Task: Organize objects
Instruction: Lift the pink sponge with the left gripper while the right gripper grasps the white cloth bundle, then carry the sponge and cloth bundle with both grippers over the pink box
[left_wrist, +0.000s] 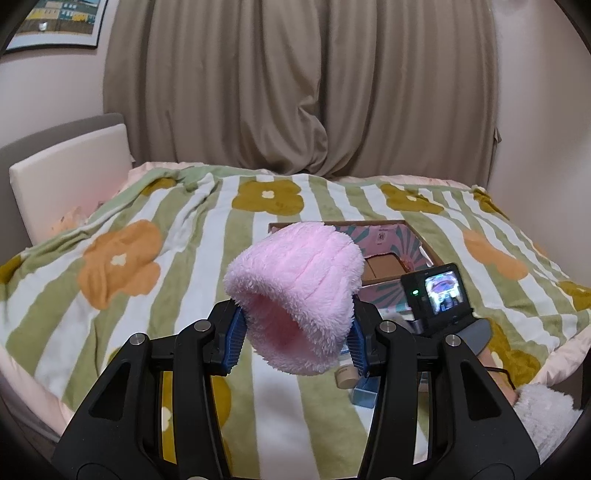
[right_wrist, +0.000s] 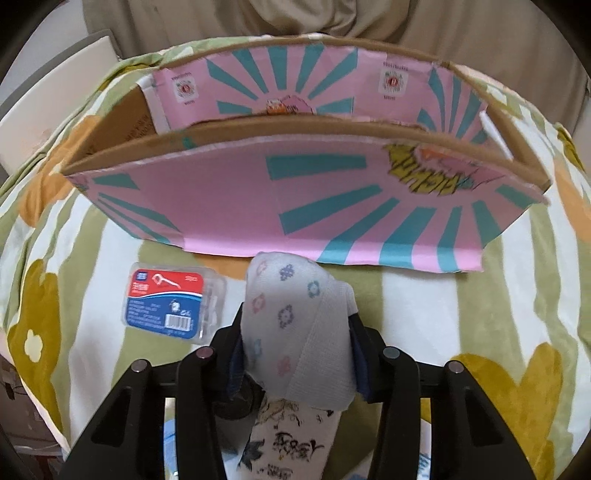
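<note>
My left gripper (left_wrist: 295, 334) points shallowly down over the bed (left_wrist: 192, 236) and is clamped on a fluffy pink hat (left_wrist: 295, 291), held in the air on the near side of the box (left_wrist: 399, 236), with my right rig's small lit screen (left_wrist: 443, 290) just beside the box. My right gripper (right_wrist: 295, 343) tips steeply down just in front of the box (right_wrist: 332, 206), its jaws closed on a rolled white sock (right_wrist: 291, 321) with small flower prints. Left of the box's near wall lies a clear floss-pick case (right_wrist: 171, 304) with a red-and-blue label whose print I can't read; the box's yellow lettering is too warped to make out.
</note>
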